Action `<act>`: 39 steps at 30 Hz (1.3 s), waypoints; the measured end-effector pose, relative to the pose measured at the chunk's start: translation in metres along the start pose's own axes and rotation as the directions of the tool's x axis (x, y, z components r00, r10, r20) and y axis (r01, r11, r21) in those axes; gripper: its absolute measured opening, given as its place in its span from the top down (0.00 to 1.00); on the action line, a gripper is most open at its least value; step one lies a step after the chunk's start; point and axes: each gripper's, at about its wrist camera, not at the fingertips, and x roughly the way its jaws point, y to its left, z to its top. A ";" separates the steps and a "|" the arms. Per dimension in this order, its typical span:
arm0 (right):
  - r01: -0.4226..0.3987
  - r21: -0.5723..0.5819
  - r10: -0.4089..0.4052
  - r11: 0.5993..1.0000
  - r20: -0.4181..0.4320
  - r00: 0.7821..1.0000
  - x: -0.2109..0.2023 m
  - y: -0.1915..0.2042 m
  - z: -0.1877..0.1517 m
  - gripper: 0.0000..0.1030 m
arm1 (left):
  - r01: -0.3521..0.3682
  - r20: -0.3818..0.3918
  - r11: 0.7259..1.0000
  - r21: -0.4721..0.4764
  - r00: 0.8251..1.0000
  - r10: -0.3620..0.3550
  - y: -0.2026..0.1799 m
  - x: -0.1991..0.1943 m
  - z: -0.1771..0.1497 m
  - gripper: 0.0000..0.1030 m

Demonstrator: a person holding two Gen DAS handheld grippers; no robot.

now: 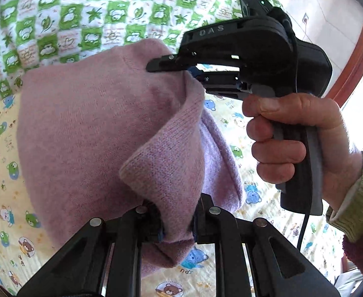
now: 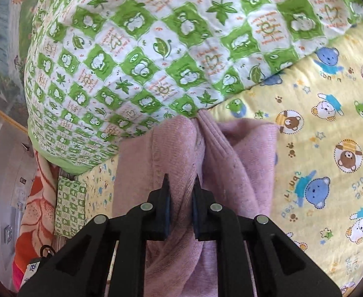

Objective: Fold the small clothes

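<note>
A small pink-lilac knitted garment (image 1: 87, 128) hangs lifted above the bed, held by both grippers. My left gripper (image 1: 177, 219) is shut on its lower edge; the cloth bunches between the jaws. My right gripper (image 1: 179, 68), held by a hand (image 1: 295, 133), is shut on the garment's upper corner. In the right wrist view the same garment (image 2: 243, 153) is pinched in folds between my right gripper's (image 2: 181, 185) jaws and drapes down onto the bed.
A yellow bear-print sheet (image 2: 330, 128) covers the bed. A bulky green-and-white checked quilt (image 2: 136, 57) lies behind the garment. A small matching green pillow (image 2: 69, 208) and an orange floral blanket (image 2: 37, 212) lie at the left bed edge.
</note>
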 end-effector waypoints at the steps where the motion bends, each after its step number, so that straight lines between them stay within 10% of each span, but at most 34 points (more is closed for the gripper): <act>1: -0.007 -0.005 0.007 1.000 0.006 1.000 -0.001 0.001 0.001 0.85 | 0.000 0.001 1.000 0.007 1.000 0.000 -0.009 0.003 0.000 0.86; 11: 0.048 -0.025 -0.048 0.999 -0.009 0.999 0.004 -0.019 0.000 0.86 | -0.001 -0.061 0.998 0.066 0.998 0.005 -0.029 0.036 -0.009 0.79; 15: 0.038 0.019 -0.038 0.999 -0.015 0.999 0.005 -0.029 -0.003 0.80 | 0.027 -0.077 0.998 0.053 0.997 -0.023 -0.030 0.039 -0.010 0.48; 23: 0.110 0.016 -0.111 0.994 0.037 0.993 -0.029 -0.022 -0.010 0.70 | 0.046 -0.087 0.998 0.036 0.995 -0.043 -0.026 0.017 -0.035 0.37; 34: 0.054 -0.058 -0.050 0.997 0.058 0.997 -0.074 0.025 -0.062 0.70 | 0.036 -0.051 0.984 -0.172 0.998 -0.046 0.046 -0.048 -0.069 0.27; 39: 0.136 -0.135 -0.136 0.981 0.005 0.991 -0.062 0.044 -0.085 0.52 | -0.018 -0.066 0.950 -0.311 0.998 -0.002 0.101 -0.050 -0.071 0.26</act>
